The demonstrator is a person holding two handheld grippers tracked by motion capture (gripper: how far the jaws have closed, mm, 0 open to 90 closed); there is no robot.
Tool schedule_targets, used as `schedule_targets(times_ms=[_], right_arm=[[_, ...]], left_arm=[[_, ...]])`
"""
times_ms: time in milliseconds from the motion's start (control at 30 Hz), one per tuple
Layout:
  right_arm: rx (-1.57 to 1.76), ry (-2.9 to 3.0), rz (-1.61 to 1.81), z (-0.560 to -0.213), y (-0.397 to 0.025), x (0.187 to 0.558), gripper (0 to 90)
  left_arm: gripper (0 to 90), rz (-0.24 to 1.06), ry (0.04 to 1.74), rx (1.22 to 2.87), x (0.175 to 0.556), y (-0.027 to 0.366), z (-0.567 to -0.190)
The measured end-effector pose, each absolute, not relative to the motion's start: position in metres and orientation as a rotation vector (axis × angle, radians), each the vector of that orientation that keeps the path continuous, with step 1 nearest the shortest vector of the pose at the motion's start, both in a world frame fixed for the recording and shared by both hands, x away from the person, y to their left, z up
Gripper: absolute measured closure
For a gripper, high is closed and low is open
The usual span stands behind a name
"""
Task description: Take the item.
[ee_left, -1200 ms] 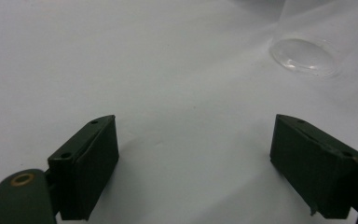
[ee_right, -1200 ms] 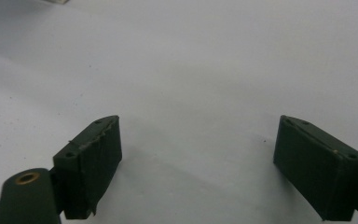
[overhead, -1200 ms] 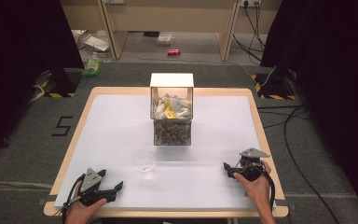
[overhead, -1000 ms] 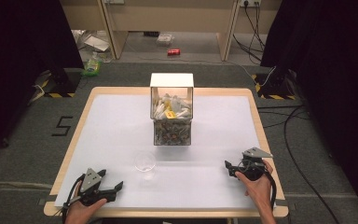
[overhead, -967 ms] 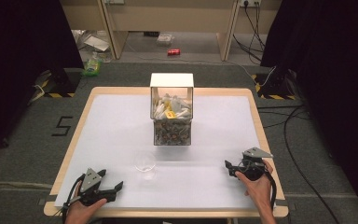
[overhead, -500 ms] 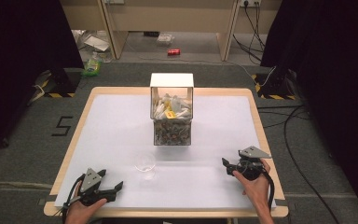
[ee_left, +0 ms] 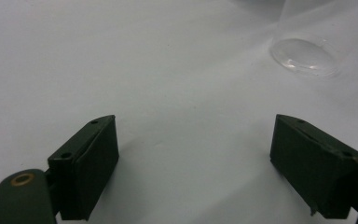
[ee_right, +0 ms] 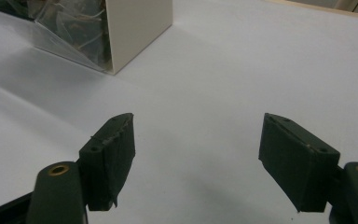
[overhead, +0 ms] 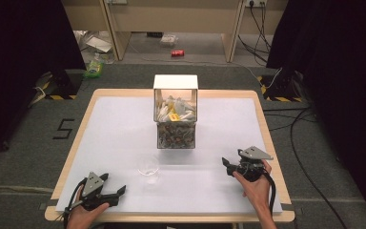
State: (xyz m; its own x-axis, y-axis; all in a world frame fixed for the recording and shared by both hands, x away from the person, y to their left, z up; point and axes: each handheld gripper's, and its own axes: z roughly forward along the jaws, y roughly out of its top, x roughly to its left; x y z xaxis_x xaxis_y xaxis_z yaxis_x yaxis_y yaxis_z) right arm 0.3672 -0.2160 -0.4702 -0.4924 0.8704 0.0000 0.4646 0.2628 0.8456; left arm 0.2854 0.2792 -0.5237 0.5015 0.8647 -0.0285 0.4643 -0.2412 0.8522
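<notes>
— How much room is there along the edges?

— Plenty; the white surface (overhead: 124, 133) has a wooden rim, and both near corners carry nothing but the tools; the left hand-held gripper (overhead: 119, 192) sits near the front left edge, the right hand-held gripper (overhead: 227, 166) near the front right edge, well apart from each other; broad bare white lies between them.

— And the room around it?

— Grey carpet on all sides, dark curtains left and right, cables trailing on the floor at the right; a red can (overhead: 177, 53) lies on the floor beyond the far edge.

— What stands on the surface?

— A clear box (overhead: 175, 114) in the middle, its upper part holding pale packets, its lower part darker bits; a small clear cup (overhead: 148, 165) stands in front of it, apart from it.

— Where is the cup relative to the tools?

— Ahead and to the right of the left one, near but not touching; in the left gripper view its base (ee_left: 305, 55) shows beyond the right jaw; from the right one it lies well apart.

— Their state?

— Both released, jaws spread wide, holding nothing; the right gripper view looks toward the box corner (ee_right: 137, 28).
</notes>
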Motion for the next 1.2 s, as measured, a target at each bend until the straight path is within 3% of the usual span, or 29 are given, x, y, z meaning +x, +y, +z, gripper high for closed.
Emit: schedule_targets(times_ms=[433, 1200], right_arm=[[1.116, 1.995, 1.251, -0.442, -0.203, 0.368, 37.6], [0.963, 1.9, 1.382, -0.375, -0.18, 0.369, 46.6]], left_arm=[[14.5, 0.582, 1.101, 1.879, 0.285, 0.279, -0.524], [14.5, 0.582, 1.101, 1.88, 0.285, 0.279, -0.524]])
